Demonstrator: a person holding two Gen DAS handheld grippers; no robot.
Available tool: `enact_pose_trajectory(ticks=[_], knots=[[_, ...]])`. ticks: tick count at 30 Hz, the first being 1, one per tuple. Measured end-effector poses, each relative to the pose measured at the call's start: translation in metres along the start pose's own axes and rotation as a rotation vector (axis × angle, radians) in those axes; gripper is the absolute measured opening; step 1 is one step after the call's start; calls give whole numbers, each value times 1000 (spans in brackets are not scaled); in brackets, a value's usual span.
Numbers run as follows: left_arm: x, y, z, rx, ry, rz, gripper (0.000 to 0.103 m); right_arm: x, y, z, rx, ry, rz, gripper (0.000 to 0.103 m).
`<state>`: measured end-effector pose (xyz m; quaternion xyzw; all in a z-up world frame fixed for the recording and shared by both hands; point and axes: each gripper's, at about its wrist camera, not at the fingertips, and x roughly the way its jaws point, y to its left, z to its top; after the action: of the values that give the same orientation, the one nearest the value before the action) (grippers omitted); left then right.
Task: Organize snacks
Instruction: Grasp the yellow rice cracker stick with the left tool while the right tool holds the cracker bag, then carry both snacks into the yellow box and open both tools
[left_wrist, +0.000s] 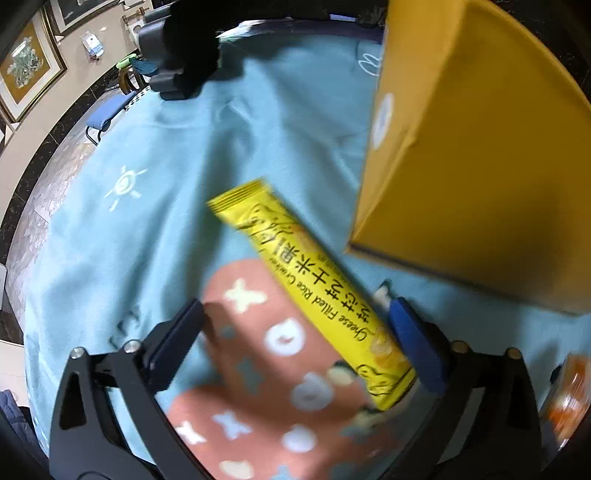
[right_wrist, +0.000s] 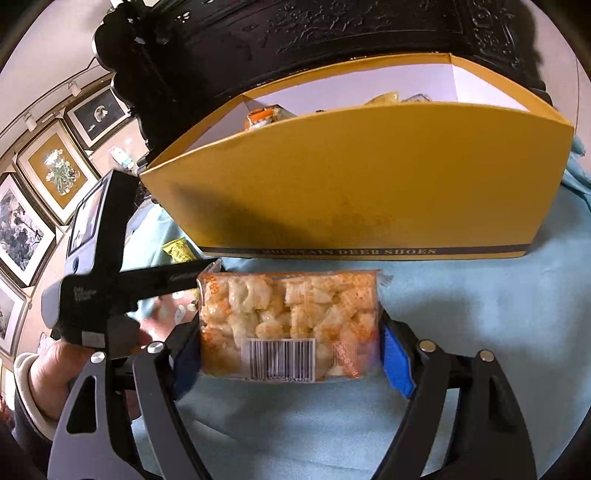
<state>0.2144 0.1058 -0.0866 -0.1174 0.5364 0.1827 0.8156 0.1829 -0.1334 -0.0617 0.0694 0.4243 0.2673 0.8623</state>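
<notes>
In the left wrist view, my left gripper (left_wrist: 295, 332) is open. A long yellow rice cracker stick pack (left_wrist: 314, 284) lies slanted between its fingers, its near end touching the right blue pad (left_wrist: 413, 343). The yellow shoe box (left_wrist: 476, 155) stands to the right. In the right wrist view, my right gripper (right_wrist: 290, 343) is shut on a clear bag of puffed snacks (right_wrist: 290, 325) with a barcode, held just above the cloth in front of the yellow shoe box (right_wrist: 362, 192). Several snack packs (right_wrist: 264, 116) lie inside the box.
A light blue cloth (left_wrist: 166, 221) with a pink patch (left_wrist: 258, 387) covers the table. An orange snack bag (left_wrist: 569, 398) lies at the far right. The left gripper's body (right_wrist: 99, 288) sits left of the puffed snack bag. A dark carved cabinet (right_wrist: 332, 33) stands behind the box.
</notes>
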Motion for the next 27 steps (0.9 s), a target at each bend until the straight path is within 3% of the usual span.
enact_pose_trajectory(ticks=[6, 8, 10, 18, 27], knots=[[-16, 16, -17, 73, -17, -30, 63, 1, 1, 0, -23, 8, -3, 81], [-18, 24, -19, 85, -28, -39, 37, 4, 2, 0, -33, 19, -11, 81], [-20, 32, -20, 87, -28, -57, 23, 6, 4, -1, -41, 22, -21, 81], [-35, 35, -34, 124, -42, -140, 20, 2, 3, 2, -28, 5, -16, 81], [-90, 38, -53, 196, -183, -148, 20, -22, 6, -2, -36, -30, 7, 81]])
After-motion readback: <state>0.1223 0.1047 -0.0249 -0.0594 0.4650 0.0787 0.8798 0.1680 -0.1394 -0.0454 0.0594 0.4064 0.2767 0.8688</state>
